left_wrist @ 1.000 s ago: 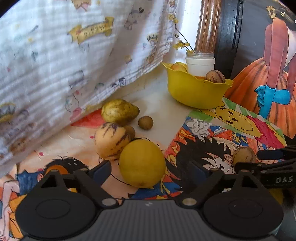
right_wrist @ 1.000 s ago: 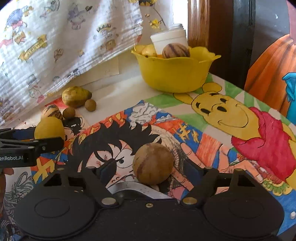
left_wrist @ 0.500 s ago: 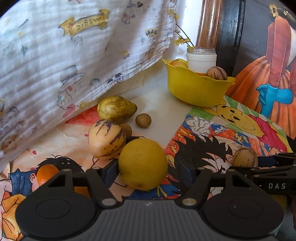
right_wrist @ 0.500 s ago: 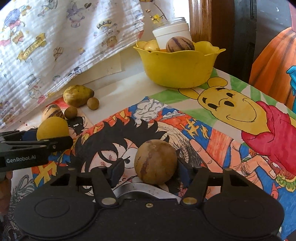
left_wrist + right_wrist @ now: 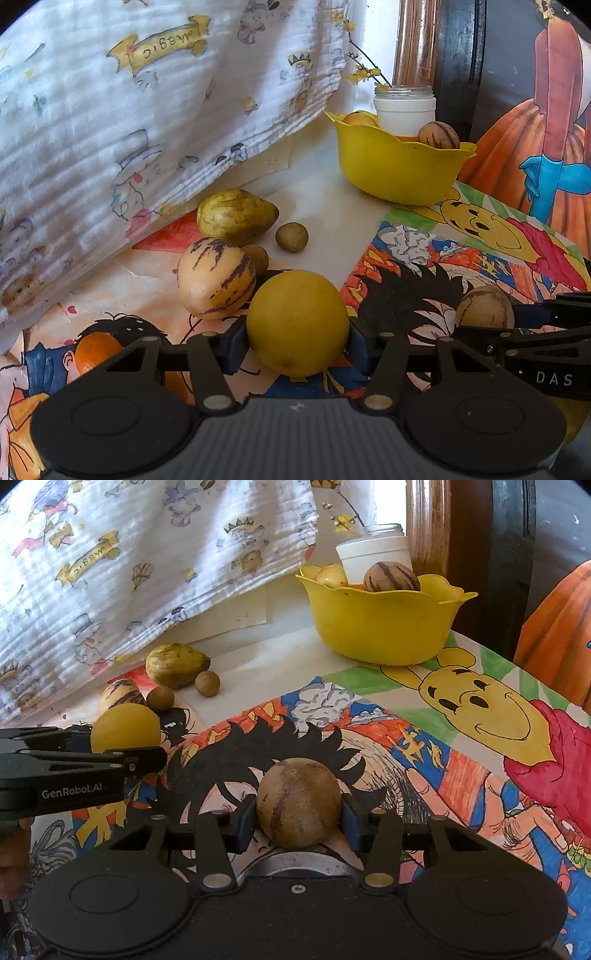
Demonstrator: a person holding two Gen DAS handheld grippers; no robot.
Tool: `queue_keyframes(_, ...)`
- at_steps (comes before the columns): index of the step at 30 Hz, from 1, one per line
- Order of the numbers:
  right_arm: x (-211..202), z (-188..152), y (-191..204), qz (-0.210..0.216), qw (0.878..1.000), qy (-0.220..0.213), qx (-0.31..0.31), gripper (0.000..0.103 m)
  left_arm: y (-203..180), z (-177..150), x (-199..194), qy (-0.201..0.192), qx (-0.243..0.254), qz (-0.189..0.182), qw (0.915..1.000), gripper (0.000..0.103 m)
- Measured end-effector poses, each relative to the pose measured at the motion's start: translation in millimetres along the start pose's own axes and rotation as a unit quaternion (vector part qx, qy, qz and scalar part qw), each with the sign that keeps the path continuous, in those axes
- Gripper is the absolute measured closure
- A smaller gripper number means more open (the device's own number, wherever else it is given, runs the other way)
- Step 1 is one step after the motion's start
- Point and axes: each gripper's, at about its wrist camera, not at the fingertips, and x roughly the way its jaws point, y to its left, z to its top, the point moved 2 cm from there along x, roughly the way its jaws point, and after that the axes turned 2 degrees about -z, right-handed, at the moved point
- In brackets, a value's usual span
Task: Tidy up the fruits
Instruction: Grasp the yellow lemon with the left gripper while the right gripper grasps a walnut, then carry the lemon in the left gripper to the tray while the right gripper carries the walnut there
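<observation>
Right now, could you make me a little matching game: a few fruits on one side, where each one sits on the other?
1. round yellow fruit
2. round brown fruit
3. striped tan fruit
4. green-yellow pear-shaped fruit

A. in the yellow plastic bowl
B. by the white printed cloth
C. between the left gripper fingers
D. between the right gripper fingers

Pairs: 1-C, 2-D, 3-A, 4-B

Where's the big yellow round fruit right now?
In the left wrist view the yellow round fruit sits bottom centre on the cartoon mat, pinched in the left claw, just right of the striped fruit.
</observation>
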Motion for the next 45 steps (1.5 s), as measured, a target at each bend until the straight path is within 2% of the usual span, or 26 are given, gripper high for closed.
queue_keyframes(3,0,-1,1,0.006,1.000,-0.004,-0.009,0.055,-1,0,-1,0.002,0.004,-0.004,1.0000,0.045)
queue_keyframes(7,-1,-3,1,0.019,1.000,-0.011,-0.022,0.055,-3,-3,-6,0.004,0.002,-0.032,0.9995,0.045)
queue_keyframes(13,-5,-3,-5,0.033,0.999,-0.019,-0.011,0.055,-13,-7,-11,0.006,0.015,-0.053,0.9985,0.045)
queue_keyframes(20,-25,-1,-9,0.033,0.999,-0.043,0.000,0.055,-15,-5,-22,-0.007,0.004,-0.055,0.9985,0.045)
queue_keyframes(32,-97,-12,-23,0.018,0.996,-0.080,0.018,0.055,-43,-4,-67,-0.030,0.003,-0.075,0.9967,0.045)
queue_keyframes(38,-134,-31,-34,0.002,0.996,-0.088,0.024,0.055,-61,-15,-88,-0.026,-0.002,-0.091,0.9955,0.045)
queue_keyframes(45,-162,-67,-44,-0.002,0.997,-0.075,0.036,0.055,-85,-36,-107,-0.011,0.008,-0.108,0.9940,0.045)
